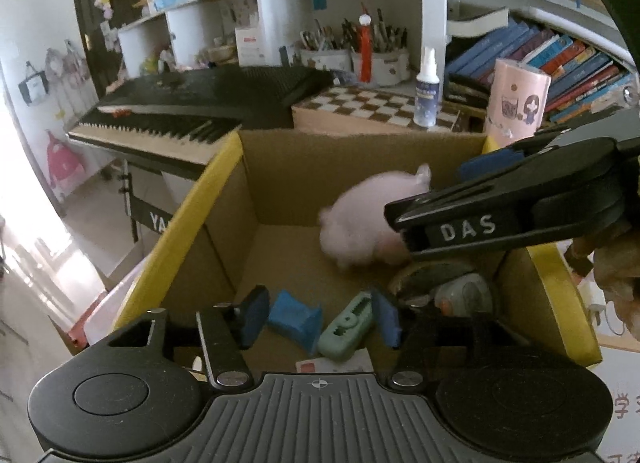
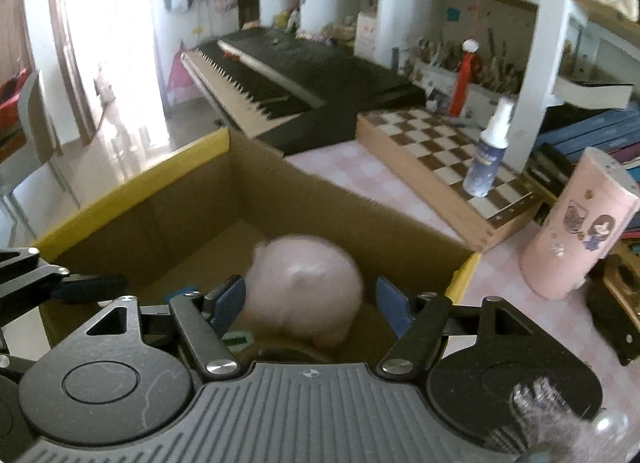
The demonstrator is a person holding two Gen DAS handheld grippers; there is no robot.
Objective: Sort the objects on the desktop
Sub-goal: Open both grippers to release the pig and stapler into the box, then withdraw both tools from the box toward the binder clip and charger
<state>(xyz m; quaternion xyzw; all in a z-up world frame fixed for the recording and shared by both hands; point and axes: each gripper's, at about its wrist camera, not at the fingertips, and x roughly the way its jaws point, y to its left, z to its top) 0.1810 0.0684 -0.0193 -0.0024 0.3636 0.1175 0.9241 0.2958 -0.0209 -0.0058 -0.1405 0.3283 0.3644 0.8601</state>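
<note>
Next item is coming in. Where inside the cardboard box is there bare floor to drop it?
Bare floor lies in the cardboard box along its left wall and far corner, left of the pink plush pig. It is crowded near the blue block, green clip and right-corner clutter.

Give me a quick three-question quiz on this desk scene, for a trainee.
1. True or false: the spray bottle stands on the chessboard.
2. Where is the pink plush pig? A on the chessboard; B in the cardboard box; C on the floor.
3. Fill in: the cardboard box's top edges are coloured ___.
Key: 1 true; 2 B; 3 yellow.
</note>
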